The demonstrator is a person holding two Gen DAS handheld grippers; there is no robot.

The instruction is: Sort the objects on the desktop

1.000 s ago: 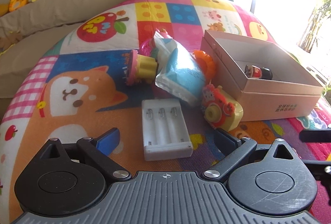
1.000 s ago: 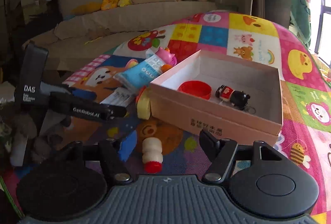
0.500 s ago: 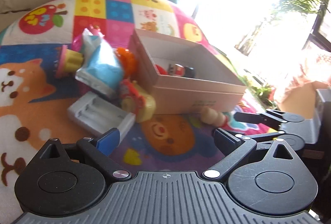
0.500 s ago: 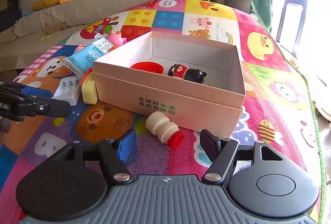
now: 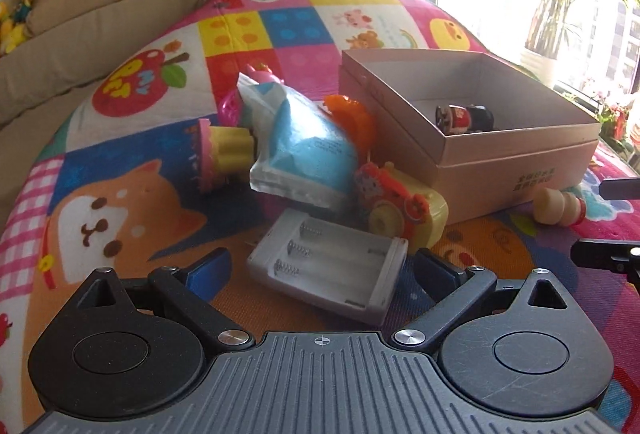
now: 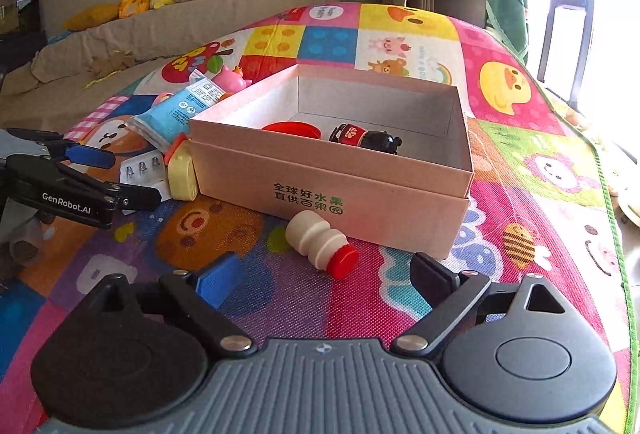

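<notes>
Both tongs wide open, empty | battery holder lies between left gripper fingers, long axis skewed | right gripper faces bottle

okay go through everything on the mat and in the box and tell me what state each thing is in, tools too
Left tool: open, holding nothing.
Right tool: open, holding nothing.
Cardboard box: open, no lid on.
Battery holder: no batteries in it, springs showing.
Small bottle: on its side, red cap on.
Toy figure: lying in the box.
Red lid: in the box.
Blue packet: lying on other toys.
</notes>
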